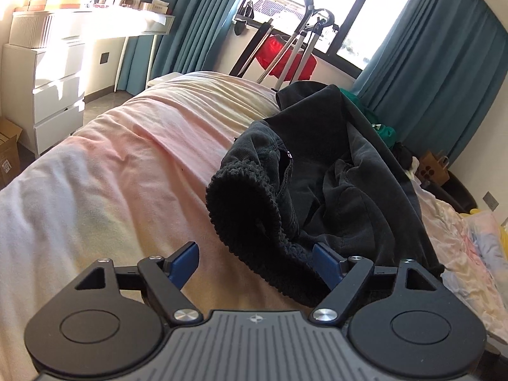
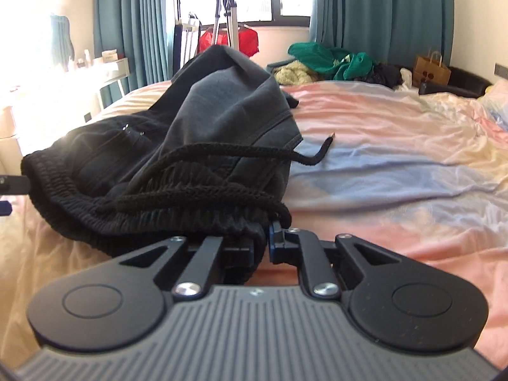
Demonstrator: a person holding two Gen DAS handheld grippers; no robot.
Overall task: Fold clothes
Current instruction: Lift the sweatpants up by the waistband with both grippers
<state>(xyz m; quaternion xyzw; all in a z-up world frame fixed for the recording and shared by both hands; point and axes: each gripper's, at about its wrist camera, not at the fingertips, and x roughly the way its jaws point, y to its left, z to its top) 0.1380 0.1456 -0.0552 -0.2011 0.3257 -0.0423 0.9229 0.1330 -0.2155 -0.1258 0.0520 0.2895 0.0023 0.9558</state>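
L gripper (image 1: 257, 263) sits low over the bed (image 1: 133, 158), blue pads (image 1: 185, 262) spread wide apart. The ribbed waistband (image 1: 247, 222) of the black sweatpants (image 1: 333, 171) lies partly betw. the pads, bunched vs. the R-hand pad and draped over it; the L-hand pad is clear of cloth, w/ bare sheet beneath. Nothing is pinched there.

R gripper (image 2: 261, 244) has its fingers drawn close together, pinching a fold of the waistband (image 2: 152, 212) at the sweatpants' (image 2: 203, 117) near edge. Cloth fills the narrow gap betw. the pads. The drawstring (image 2: 222, 155) loops across the heap just ahead of the fingertips, its free end curling out over the sheet to the R of the pile.

The sweatpants are a crumpled mound directly ahead of both grippers, rising high enough to block much of what's behind in the R wrist view. The L gripper's tip shows at that view's far L edge, beside the waistband.

Beyond the fingers: rumpled pastel sheet (image 2: 397, 165) to the R, a heap of green & other clothes (image 2: 330, 58) at the far bed edge, a brown paper bag (image 2: 431, 70) near it. Further back, teal curtains (image 1: 428, 54), a window, a metal stand w/ red fabric (image 1: 285, 57). Far L of the L gripper, a white drawer unit (image 1: 54, 95) & a shelf w/ bottles.
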